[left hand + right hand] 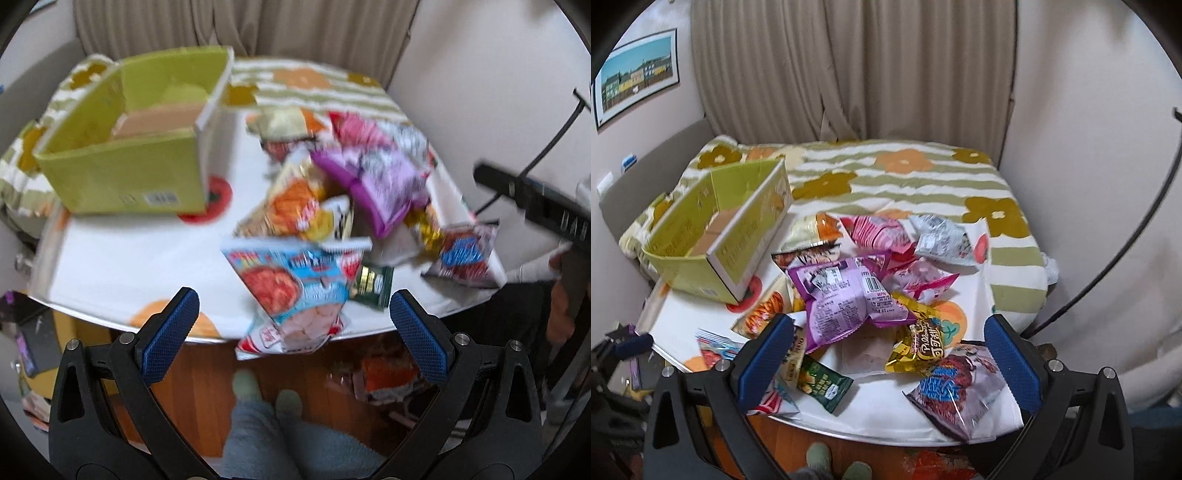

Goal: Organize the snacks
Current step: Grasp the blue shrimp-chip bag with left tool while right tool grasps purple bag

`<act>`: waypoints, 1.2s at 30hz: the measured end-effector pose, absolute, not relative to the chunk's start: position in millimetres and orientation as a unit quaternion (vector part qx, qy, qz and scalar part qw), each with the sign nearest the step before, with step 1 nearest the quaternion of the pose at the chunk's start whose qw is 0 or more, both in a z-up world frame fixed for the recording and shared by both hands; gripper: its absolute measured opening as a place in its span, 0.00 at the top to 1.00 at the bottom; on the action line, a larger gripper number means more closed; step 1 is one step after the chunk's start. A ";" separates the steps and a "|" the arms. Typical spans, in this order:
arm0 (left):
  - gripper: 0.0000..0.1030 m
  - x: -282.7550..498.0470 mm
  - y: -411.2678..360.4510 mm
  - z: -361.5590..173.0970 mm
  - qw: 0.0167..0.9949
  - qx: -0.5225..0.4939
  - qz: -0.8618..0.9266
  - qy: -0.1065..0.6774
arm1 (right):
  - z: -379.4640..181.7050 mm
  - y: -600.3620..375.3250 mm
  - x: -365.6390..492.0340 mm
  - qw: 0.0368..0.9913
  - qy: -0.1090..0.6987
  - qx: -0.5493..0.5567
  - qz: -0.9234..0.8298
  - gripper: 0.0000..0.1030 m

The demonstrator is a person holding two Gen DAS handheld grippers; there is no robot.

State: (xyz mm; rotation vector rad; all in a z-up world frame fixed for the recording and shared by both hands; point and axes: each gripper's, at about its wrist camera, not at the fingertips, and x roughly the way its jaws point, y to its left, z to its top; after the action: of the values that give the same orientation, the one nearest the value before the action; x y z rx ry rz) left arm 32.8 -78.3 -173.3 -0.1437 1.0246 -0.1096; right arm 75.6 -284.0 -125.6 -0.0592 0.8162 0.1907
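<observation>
Snacks (849, 295) heaped on white table (701, 325), green box (716, 229) beside, curtain (857, 66) behind

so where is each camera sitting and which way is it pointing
Left wrist: sits on the left tool, looking forward and down over the near table edge at a red and blue snack bag and the green box; the person's legs and socked feet show below.
Right wrist: sits on the right tool, looking across the snack pile toward the curtain; socked feet show at the bottom edge.
Shared: green box, purple bag, flowered bedding, curtain.
</observation>
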 end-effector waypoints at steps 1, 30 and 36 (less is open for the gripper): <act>0.01 35.7 -80.9 -181.8 0.864 -0.068 -0.055 0.497 | -131.0 -282.1 82.3 0.911 0.400 -0.031 0.098 0.00; 0.46 65.1 -78.3 -247.2 0.834 -0.091 -0.079 0.539 | -223.9 -218.7 191.9 0.843 0.488 -0.092 0.209 0.00; 0.46 55.9 -74.3 -237.7 0.838 -0.090 -0.079 0.533 | -228.7 -218.3 189.4 0.839 0.493 -0.085 0.211 0.06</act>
State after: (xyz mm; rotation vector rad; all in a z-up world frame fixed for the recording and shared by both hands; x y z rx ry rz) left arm 55.9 -74.3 -237.7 -0.1899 1.1272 -0.1681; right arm 189.4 -218.3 -228.7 -0.1808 1.0430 0.4470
